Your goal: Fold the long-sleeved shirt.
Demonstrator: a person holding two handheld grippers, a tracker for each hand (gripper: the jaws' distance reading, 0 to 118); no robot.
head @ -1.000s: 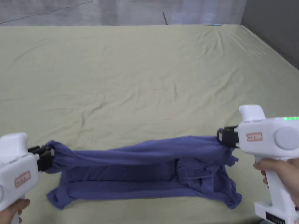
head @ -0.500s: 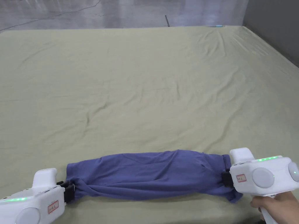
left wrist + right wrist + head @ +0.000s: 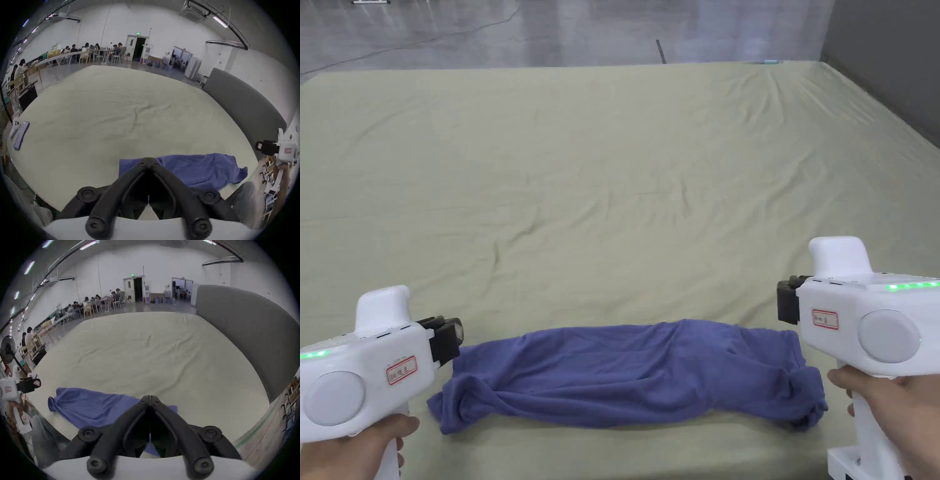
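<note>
The blue long-sleeved shirt [image 3: 631, 369] lies as a long narrow folded band across the near part of the bed, its ends bunched. My left gripper [image 3: 450, 337] hovers just above and beside the band's left end, jaws closed on nothing. In the left gripper view its jaws [image 3: 148, 160] meet tip to tip above the shirt [image 3: 203, 168]. My right gripper [image 3: 784, 300] is held above the band's right end, apart from the cloth. Its own view shows the jaws [image 3: 150, 398] touching each other over the shirt [image 3: 90, 405].
The pale green bed sheet [image 3: 612, 187] stretches wide and wrinkled beyond the shirt. A grey padded panel [image 3: 887, 56] runs along the right side. A purple flat object [image 3: 21, 134] lies at the bed's far left edge. People sit at tables [image 3: 90, 53] across the room.
Both grippers let go of the shirt's ends and rose off it. Before that they carried the held edge toward the near side and laid it down, leaving a narrow band.
</note>
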